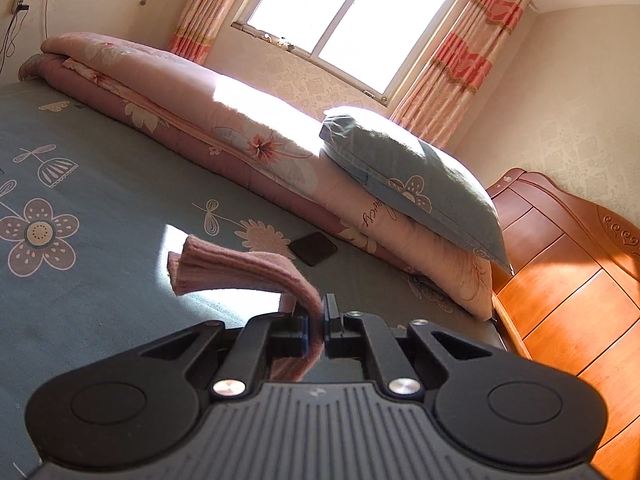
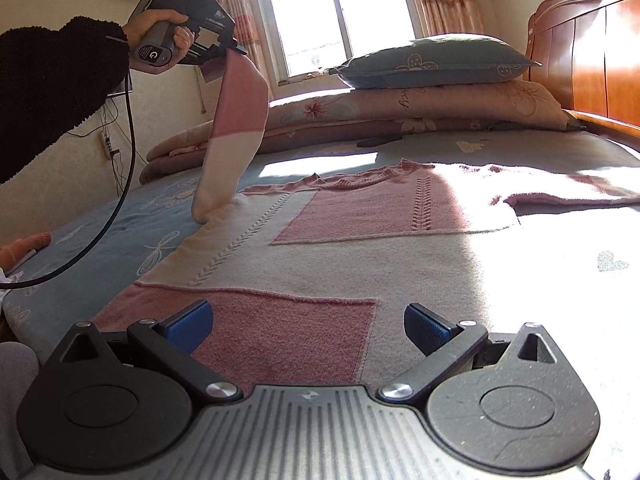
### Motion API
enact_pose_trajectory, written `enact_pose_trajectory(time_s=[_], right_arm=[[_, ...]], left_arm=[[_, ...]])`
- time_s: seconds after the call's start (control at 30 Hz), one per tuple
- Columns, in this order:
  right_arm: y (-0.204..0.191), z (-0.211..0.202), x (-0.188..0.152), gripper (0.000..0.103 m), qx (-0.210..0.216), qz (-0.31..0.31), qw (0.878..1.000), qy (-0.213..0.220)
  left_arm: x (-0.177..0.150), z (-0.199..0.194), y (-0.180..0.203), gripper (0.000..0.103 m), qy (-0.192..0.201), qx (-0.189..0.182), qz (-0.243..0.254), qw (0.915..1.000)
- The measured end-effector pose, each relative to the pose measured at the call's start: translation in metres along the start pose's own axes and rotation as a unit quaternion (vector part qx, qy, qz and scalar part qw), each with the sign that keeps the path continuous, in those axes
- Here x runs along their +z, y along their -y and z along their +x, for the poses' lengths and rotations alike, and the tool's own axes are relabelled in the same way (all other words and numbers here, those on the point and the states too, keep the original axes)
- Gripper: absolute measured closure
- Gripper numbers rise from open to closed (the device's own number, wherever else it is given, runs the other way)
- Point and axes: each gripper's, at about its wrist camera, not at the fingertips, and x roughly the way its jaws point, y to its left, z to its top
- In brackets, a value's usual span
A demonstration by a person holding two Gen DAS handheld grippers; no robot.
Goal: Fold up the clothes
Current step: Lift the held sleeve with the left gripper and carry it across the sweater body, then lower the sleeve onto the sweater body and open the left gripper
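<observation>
1. Left wrist view: left gripper clamping tight on a pink knitted sleeve, blue pads pressing the fabric from both sides, with cloth hanging below the jaws and the cuff end arching out ahead, up off the bed.
2. Same view: lying beneath, a blue-grey flowered bedsheet; resting on it just past the cuff, a small dark flat object, too small to identify.
3. Same view: stretching along the far side of the bed, a folded pink quilt, with a blue pillow sitting on its right end beside a wooden headboard; glaring behind, a bright window between pink curtains.
4. Right wrist view: right gripper standing wide open, holding nothing, hovering low above the near hem of a pink and cream sweater lying flat on the bed, collar pointing toward the pillow.
5. Same view: lifting the sweater's sleeve high at upper left, the other gripper, gripped by a hand in a black fuzzy sleeve, a black cable trailing down from it; the opposite sleeve lying spread at the right.
</observation>
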Motion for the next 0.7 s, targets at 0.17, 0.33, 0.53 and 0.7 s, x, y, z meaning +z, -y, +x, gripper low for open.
enact_pose_trajectory(time_s=[0.17,0.33,0.53,0.7], right_arm=[[0.004,0.006,-0.003,0.0,0.002,0.018,1.0,-0.012],[0.001,0.011,-0.007,0.0,-0.002,0.009,1.0,-0.023],[-0.009,0.019,-0.01,0.0,0.0,-0.017,0.999,-0.038],[-0.019,0.022,-0.014,0.0,-0.004,-0.053,0.998,-0.045]], left_arm=[[-0.017,0.016,0.017,0.098,-0.017,-0.004,0.008,0.9998],[-0.041,0.035,0.032,0.098,-0.036,-0.011,0.016,0.9992],[-0.071,0.06,0.044,0.098,-0.057,-0.014,0.005,0.9983],[-0.097,0.08,0.052,0.098,-0.073,-0.005,0.016,0.9972]])
